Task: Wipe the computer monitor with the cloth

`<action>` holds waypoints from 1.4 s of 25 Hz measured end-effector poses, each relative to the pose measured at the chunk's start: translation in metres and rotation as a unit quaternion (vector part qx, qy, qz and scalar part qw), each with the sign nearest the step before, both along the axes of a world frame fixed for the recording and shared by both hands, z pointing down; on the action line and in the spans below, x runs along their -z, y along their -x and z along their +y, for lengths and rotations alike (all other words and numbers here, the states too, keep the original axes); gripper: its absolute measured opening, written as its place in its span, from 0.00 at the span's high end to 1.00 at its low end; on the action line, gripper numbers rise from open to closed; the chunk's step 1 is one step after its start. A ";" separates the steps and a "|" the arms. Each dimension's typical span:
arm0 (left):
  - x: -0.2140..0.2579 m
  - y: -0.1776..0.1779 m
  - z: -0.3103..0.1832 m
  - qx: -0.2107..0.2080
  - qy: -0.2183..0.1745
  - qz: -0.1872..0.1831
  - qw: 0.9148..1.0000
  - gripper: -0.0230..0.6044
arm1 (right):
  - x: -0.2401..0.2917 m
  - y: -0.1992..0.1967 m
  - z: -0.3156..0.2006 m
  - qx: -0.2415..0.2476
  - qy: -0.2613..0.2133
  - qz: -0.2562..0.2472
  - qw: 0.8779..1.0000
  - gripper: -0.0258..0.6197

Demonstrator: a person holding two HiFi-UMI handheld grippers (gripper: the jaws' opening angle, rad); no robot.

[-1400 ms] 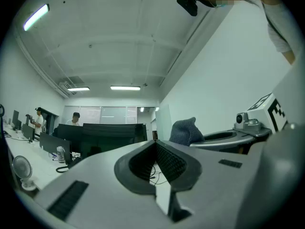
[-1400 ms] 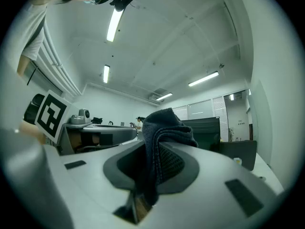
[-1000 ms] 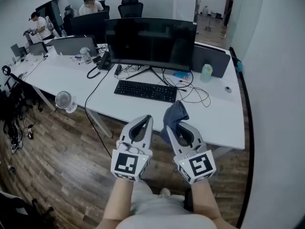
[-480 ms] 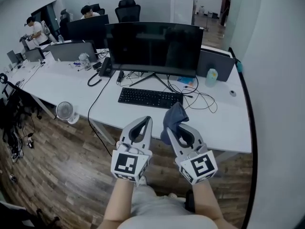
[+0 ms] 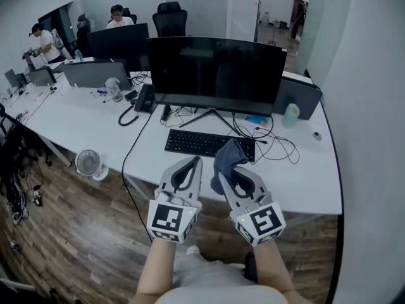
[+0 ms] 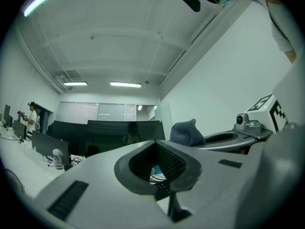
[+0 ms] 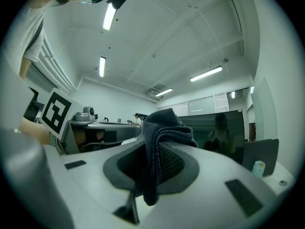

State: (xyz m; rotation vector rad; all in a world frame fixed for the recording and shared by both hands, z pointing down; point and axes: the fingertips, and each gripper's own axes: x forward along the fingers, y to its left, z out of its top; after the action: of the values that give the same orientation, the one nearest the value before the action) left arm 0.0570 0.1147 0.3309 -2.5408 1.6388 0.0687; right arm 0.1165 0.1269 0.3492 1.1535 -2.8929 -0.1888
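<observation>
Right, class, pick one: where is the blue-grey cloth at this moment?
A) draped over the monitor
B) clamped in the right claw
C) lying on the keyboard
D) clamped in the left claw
B: the right claw is shut on the cloth, which sticks up past its tips, while the left claw is closed with nothing in it.

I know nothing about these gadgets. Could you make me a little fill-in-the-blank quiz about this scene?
1. The right claw is shut on a dark ____.
2. The left claw, jaws together, holds ____.
3. The black keyboard lies on the desk just in front of the ____.
Missing words: cloth; nothing; monitor.
</observation>
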 end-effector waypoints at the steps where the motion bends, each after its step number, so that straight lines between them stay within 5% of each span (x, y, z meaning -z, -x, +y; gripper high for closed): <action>1: 0.001 0.006 -0.005 -0.002 -0.002 -0.001 1.000 0.95 | 0.001 0.007 -0.005 -0.001 -0.001 0.001 1.000 0.86; 19: -0.006 0.094 -0.072 -0.003 0.009 0.022 1.000 0.95 | -0.001 0.086 -0.066 -0.015 0.008 0.012 1.000 0.86; 35: 0.005 0.107 -0.148 0.016 -0.002 0.011 1.000 0.95 | 0.010 0.100 -0.149 0.005 0.000 -0.001 1.000 0.86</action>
State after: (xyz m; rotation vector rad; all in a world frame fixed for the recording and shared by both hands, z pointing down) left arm -0.0498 -0.0335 0.3256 -2.5197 1.6849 0.0967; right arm 0.0161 -0.0217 0.3392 1.1410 -2.9009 -0.1892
